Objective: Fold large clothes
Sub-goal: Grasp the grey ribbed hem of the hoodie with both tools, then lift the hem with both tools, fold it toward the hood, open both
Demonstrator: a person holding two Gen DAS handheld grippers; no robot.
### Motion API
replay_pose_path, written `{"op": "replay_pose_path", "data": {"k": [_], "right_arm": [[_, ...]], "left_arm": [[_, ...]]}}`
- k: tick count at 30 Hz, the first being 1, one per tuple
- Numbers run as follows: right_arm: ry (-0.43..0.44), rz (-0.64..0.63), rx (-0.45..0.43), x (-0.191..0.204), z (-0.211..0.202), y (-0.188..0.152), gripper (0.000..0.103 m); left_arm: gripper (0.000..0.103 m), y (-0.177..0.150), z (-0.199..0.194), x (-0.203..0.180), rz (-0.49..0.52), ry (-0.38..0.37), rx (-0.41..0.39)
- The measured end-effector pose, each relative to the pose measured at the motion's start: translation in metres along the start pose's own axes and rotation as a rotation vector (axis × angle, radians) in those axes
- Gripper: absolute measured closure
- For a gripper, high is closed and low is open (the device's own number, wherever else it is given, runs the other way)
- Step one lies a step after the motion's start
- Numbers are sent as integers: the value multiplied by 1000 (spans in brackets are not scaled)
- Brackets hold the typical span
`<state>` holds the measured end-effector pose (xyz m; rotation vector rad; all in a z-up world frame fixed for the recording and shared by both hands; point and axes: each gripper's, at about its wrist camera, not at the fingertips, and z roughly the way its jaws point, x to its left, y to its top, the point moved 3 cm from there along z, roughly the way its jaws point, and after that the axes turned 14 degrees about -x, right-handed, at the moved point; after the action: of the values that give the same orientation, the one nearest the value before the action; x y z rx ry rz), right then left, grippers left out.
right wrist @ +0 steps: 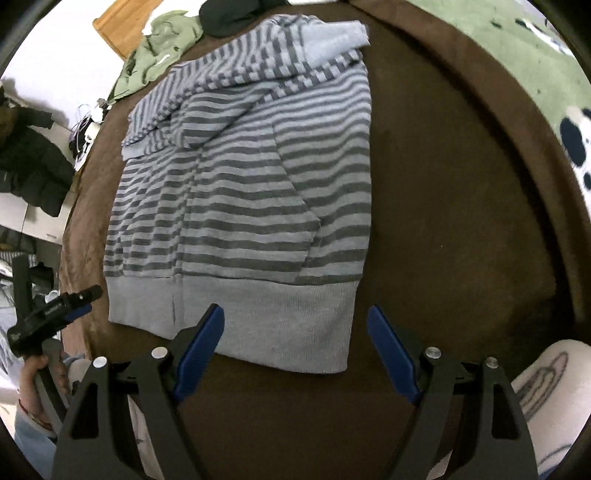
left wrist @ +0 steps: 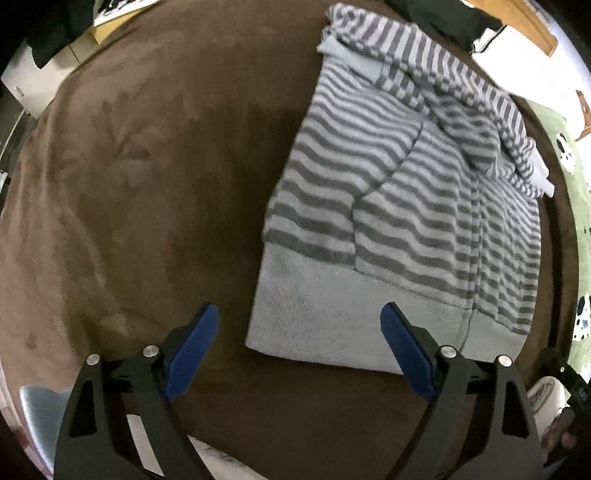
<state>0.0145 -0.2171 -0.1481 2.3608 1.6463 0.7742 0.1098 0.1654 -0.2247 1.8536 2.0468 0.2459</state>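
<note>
I see a brown blanket (right wrist: 461, 221) spread wide below me. A green cloth (right wrist: 159, 48) and a dark garment (right wrist: 229, 18) lie at its far edge, a black jacket (right wrist: 33, 166) off left.

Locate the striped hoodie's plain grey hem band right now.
The hem band is the hoodie's near edge on the brown blanket, lying just ahead of both grippers: right of centre in the left wrist view, left of centre in the right.
</note>
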Motion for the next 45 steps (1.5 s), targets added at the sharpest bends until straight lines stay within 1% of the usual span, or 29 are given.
{"op": "replay_pose_path", "data": {"k": [3,5,7,11,13,16,18,20,22,24,25,26,27,28,29,30,32,33,34,35,37,39,41,42,45], "right_arm": [[-9,30,35,-8,11,-5,23],[-8,43,62,-12,18,-9,23],[-21,46,76,-14,23,-12,23],[-11,58,118,-17,35,-18,23],[-13,51,147,-15,43,-21,26],[-26,50,180,-16,53,-27,28],[-34,44,181,-15,55,-27,28],[-45,34,179,-15,55,-28,34],[-59,27,175,-17,53,-28,46],[-61,39,169,-19,52,-28,52],[-62,43,169,-20,52,-27,53],[-62,44,168,-20,52,-27,54],[-62,40,167,-21,51,-26,57],[-60,30,165,-19,51,-26,61],[-59,19,165,-18,51,-25,64],[-59,6,165,-15,52,-25,70],[-50,-2,164,-12,53,-26,78],[-42,1,162,-12,52,-25,86],[-37,2,156,-11,52,-25,91],[-35,3,151,-10,52,-24,91],[-29,8,147,-10,53,-24,93],[-17,23,136,-9,50,-22,93],[-9,32,117,-7,46,-20,94],[-6,30,92,-6,41,-17,94],[2,20,51,-3,30,-12,94]], "left_arm": [[16,-8,7,-4,-5,-4,16],[16,-14,13,-5,0,13,29],[16,-19,18,-3,-12,12,44],[16,-27,30,5,-31,34,76],[16,-30,35,9,-45,32,93],[13,-33,42,12,-70,20,111],[8,-34,46,11,-80,8,109],[7,-37,47,8,-61,16,108],[8,-34,49,6,-53,18,108],[12,-34,46,6,-64,11,103],[19,-33,44,6,-69,13,96],[28,-33,41,5,-71,18,84],[33,-32,40,1,-69,24,76],[43,-31,37,1,-64,29,63],[53,-30,34,-1,-63,22,56],[57,-30,33,-2,-62,3,53],[71,-24,32,-7,-50,-18,51],[76,-24,32,-11,-43,-27,48],[84,-24,31,-14,-39,-45,45],[87,-24,30,-17,-40,-60,43],[89,-24,29,-18,-46,-72,37],[90,-21,27,-17,-76,-95,29],[90,-18,20,-10,-105,-112,-4],[90,-16,16,-12,-109,-125,-24],[90,-8,5,-22,-86,-146,-90]]}}
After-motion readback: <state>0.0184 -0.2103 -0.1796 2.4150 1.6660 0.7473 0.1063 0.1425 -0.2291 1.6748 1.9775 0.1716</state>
